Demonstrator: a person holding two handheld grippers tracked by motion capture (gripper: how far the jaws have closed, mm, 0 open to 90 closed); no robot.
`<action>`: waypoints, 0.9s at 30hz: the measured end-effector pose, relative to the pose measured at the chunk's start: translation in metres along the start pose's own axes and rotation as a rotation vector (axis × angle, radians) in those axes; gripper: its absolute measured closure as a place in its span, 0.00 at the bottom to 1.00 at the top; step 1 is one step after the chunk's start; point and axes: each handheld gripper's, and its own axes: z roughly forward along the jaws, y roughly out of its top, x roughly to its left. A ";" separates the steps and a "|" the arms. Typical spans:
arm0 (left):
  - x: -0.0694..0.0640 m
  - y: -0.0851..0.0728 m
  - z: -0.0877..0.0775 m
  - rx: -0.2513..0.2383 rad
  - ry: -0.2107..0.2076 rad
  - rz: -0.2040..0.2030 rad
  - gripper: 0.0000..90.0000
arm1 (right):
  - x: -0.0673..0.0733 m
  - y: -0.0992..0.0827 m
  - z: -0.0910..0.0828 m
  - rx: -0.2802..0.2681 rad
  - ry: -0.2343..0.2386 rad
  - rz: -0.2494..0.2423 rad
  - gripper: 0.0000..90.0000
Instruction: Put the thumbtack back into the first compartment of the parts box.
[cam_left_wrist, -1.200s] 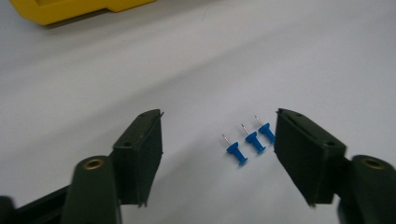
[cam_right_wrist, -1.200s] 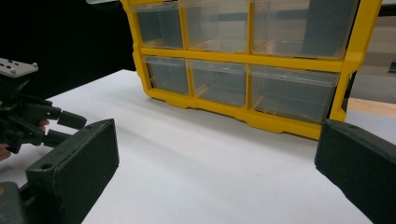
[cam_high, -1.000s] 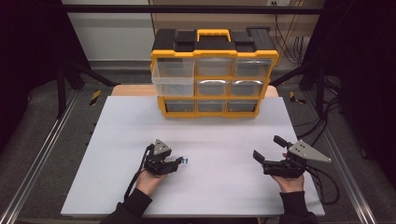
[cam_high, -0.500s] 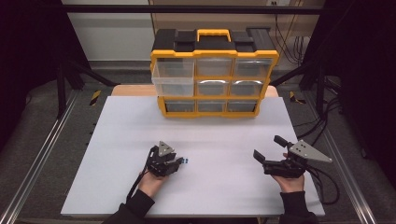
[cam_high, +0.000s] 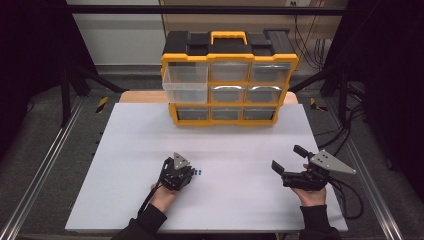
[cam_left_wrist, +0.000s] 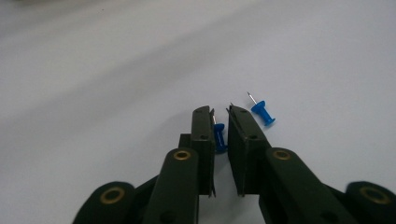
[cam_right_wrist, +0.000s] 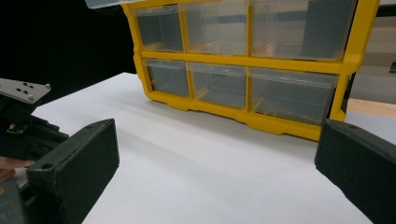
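Two blue push pins lie on the white table (cam_high: 140, 145). One blue push pin (cam_left_wrist: 219, 138) sits between the jaws of my left gripper (cam_left_wrist: 220, 112), which have closed in on it with its needle pointing away. The second push pin (cam_left_wrist: 262, 112) lies free just right of the jaw tips. In the high view my left gripper (cam_high: 192, 173) is at the front left of centre, and the pins show as a blue speck (cam_high: 199, 173). My right gripper (cam_high: 287, 157) rests at the front right, open and holding nothing; its jaws stand wide apart in the right gripper view (cam_right_wrist: 215, 154).
A yellow and black drawer organizer (cam_high: 230, 80) with clear drawers stands at the table's far edge; its middle-left drawer (cam_high: 185, 92) is pulled out. The organizer (cam_right_wrist: 243, 70) faces the right gripper. Metal rails and cables run beside the table.
My left gripper has slid a little to the right onto the blue pins. The right gripper has stayed where it was.
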 end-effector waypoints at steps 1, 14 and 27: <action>0.000 0.000 0.000 0.000 0.001 0.001 0.91 | 0.000 0.000 0.000 0.000 -0.001 -0.002 0.01; 0.002 0.000 -0.002 -0.015 -0.015 0.003 0.94 | 0.002 -0.001 0.002 0.009 0.008 -0.002 0.01; 0.012 0.014 -0.035 -0.110 -0.040 -0.025 0.94 | 0.002 -0.002 0.003 0.017 0.014 -0.009 0.01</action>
